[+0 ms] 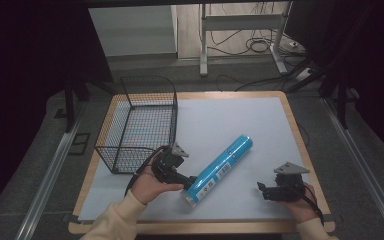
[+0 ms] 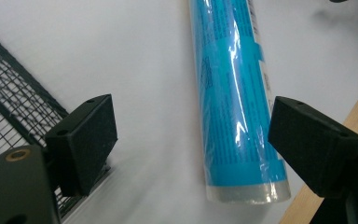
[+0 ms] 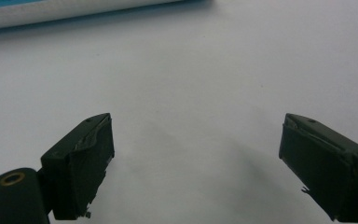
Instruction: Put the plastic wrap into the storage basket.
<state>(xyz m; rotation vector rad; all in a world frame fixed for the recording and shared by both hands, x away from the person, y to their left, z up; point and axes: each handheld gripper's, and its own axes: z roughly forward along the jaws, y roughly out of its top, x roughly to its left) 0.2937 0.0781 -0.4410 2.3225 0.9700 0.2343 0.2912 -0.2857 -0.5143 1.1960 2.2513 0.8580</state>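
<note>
A long blue tube (image 1: 221,168) wrapped in clear film lies diagonally on the white mat, its near end toward the front. My left gripper (image 1: 184,181) is at that near end, open, with the tube (image 2: 235,98) lying between its jaws nearer the right one; no jaw touches it. My right gripper (image 1: 261,189) rests low at the front right of the mat, apart from the tube, open with bare mat between its jaws. In the right gripper view the tube's white-edged side (image 3: 74,11) runs along the top left.
A black wire basket (image 1: 139,125) stands on the left part of the table, close behind my left hand; its mesh (image 2: 9,107) shows at the left. The wooden table edge (image 2: 354,121) is close on the right. The white mat (image 1: 240,120) covers the table.
</note>
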